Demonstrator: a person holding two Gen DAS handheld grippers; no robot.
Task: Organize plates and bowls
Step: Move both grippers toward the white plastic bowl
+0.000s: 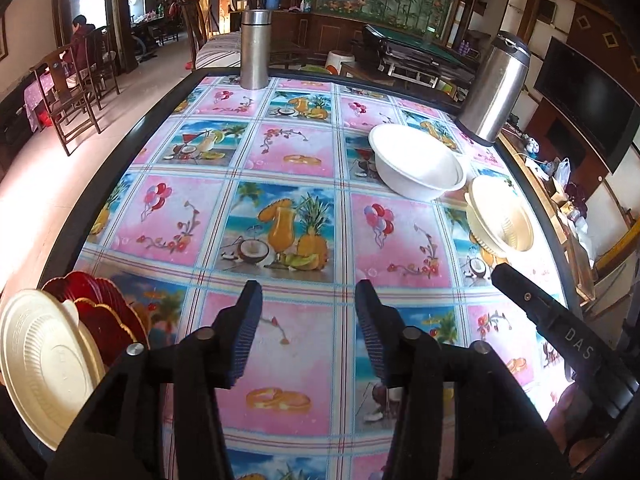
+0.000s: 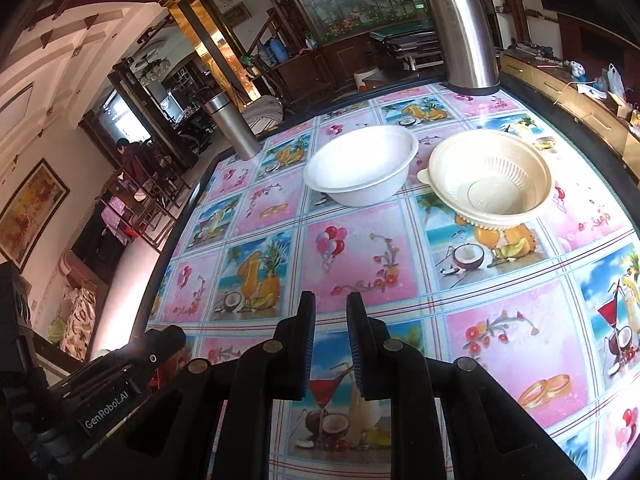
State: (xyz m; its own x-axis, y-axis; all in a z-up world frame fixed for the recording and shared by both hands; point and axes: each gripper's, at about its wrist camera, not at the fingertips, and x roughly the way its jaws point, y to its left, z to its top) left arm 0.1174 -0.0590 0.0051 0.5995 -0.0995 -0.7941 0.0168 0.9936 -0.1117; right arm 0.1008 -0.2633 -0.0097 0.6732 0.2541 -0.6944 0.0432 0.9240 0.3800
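In the left wrist view my left gripper [image 1: 308, 286] hangs open over the patterned tablecloth with nothing between its fingers. A cream plate [image 1: 44, 364] and dark red scalloped plates [image 1: 100, 312] are stacked at the table's near left edge, just left of it. A white bowl [image 1: 416, 164] and a cream ribbed bowl [image 1: 500, 212] stand upright, side by side, at the far right. In the right wrist view my right gripper [image 2: 331, 295] is above the cloth with a narrow gap between its pads and holds nothing. The white bowl [image 2: 360, 164] and cream bowl [image 2: 492, 178] lie ahead of it.
A slim steel flask [image 1: 256, 48] stands at the table's far edge and a large steel thermos [image 1: 496, 88] at the far right corner. The table has a black rim [image 1: 120, 132]. Wooden chairs and a seated person [image 1: 82, 40] are far left; a cabinet [image 2: 568, 96] runs along the right.
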